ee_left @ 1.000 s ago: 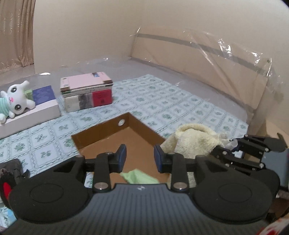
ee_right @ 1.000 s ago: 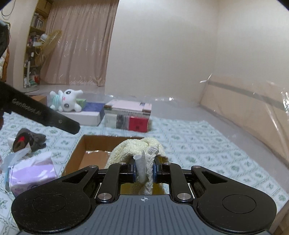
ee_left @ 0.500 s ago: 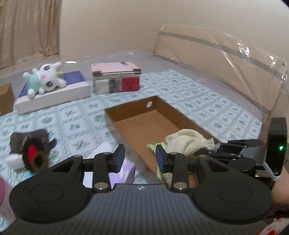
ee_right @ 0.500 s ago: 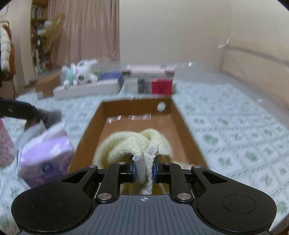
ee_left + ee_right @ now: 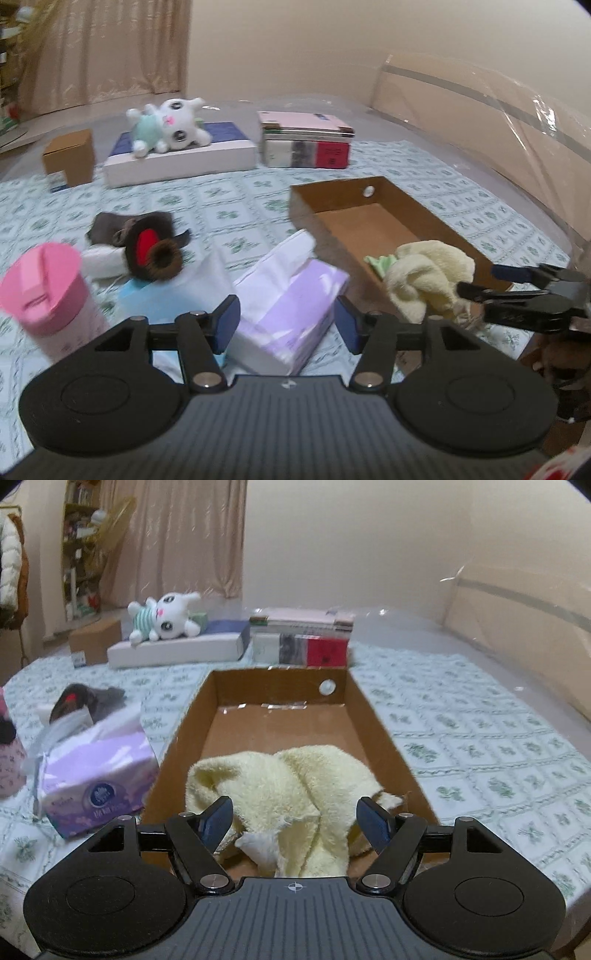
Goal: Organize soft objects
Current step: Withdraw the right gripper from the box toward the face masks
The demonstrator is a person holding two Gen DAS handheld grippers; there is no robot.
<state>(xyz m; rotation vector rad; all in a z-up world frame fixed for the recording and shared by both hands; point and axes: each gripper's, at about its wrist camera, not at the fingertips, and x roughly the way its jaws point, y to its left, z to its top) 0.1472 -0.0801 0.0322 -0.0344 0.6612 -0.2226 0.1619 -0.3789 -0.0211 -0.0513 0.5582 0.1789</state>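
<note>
A pale yellow towel point(image 5: 288, 790) lies in the near end of the open brown cardboard box point(image 5: 373, 716). My right gripper point(image 5: 294, 821) is open, its fingers on either side of the towel. The towel point(image 5: 428, 277) and box point(image 5: 373, 225) show at right in the left wrist view, over a green cloth point(image 5: 380, 263). My left gripper point(image 5: 287, 324) is open and empty just above a purple tissue pack point(image 5: 291, 314). A dark brown plush with a red patch point(image 5: 147, 243) lies to the left. A white bunny plush point(image 5: 166, 123) lies on a flat white box at the back.
A pink-lidded cup point(image 5: 48, 291) stands at near left. A blue packet point(image 5: 147, 295) lies under the tissue pack. A stack of books point(image 5: 304, 144) and a small cardboard box point(image 5: 70, 157) sit at the back. Plastic-wrapped board point(image 5: 480, 107) lines the right side.
My right gripper has opened and let the yellow towel drop into the box. My left gripper has swung left, opened wider and now sits over the purple tissue pack.
</note>
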